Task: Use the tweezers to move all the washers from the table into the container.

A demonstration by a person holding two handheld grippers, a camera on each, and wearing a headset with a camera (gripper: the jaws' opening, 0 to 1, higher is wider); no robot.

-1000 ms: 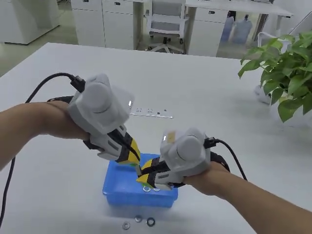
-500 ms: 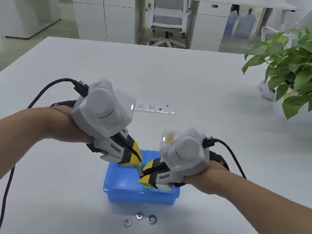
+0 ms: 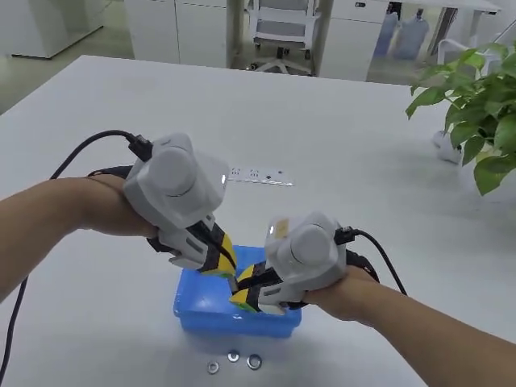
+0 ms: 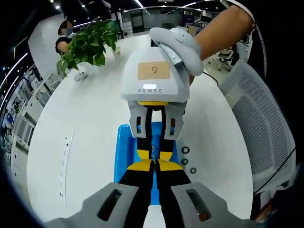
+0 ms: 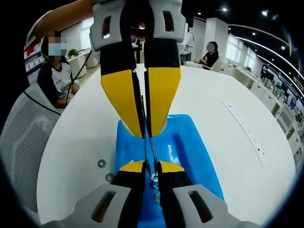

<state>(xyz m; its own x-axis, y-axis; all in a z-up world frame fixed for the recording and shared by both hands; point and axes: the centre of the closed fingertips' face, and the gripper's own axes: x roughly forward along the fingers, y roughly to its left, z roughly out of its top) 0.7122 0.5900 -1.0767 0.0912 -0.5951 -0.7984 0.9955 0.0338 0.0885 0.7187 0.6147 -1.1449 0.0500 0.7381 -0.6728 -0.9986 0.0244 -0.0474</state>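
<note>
A blue container (image 3: pixel 201 310) (image 4: pixel 122 156) (image 5: pixel 190 152) sits near the table's front edge. Over it my left gripper (image 3: pixel 219 262) (image 4: pixel 152 166) (image 5: pixel 142 109) and right gripper (image 3: pixel 242 294) (image 4: pixel 153 142) (image 5: pixel 151 171) face each other, tips almost touching. Thin metal tweezers (image 5: pixel 147 137) run between them, and both grippers are shut on them. A washer (image 5: pixel 154 179) sits at the tweezers' tips, low inside the container. Three washers (image 3: pixel 233 355) (image 4: pixel 185 150) (image 5: pixel 101 163) lie on the table just outside the container's near wall.
A white power strip (image 3: pixel 258 176) lies beyond the grippers. A potted plant (image 3: pixel 476 121) stands at the right edge, and an office chair (image 3: pixel 282 32) behind the table. A black cable (image 3: pixel 81 153) trails from the left gripper. People sit in the background of the right gripper view.
The head camera has tilted a little, so the scene sits slightly differently in frame. Both grippers keep the same hold over the container.
</note>
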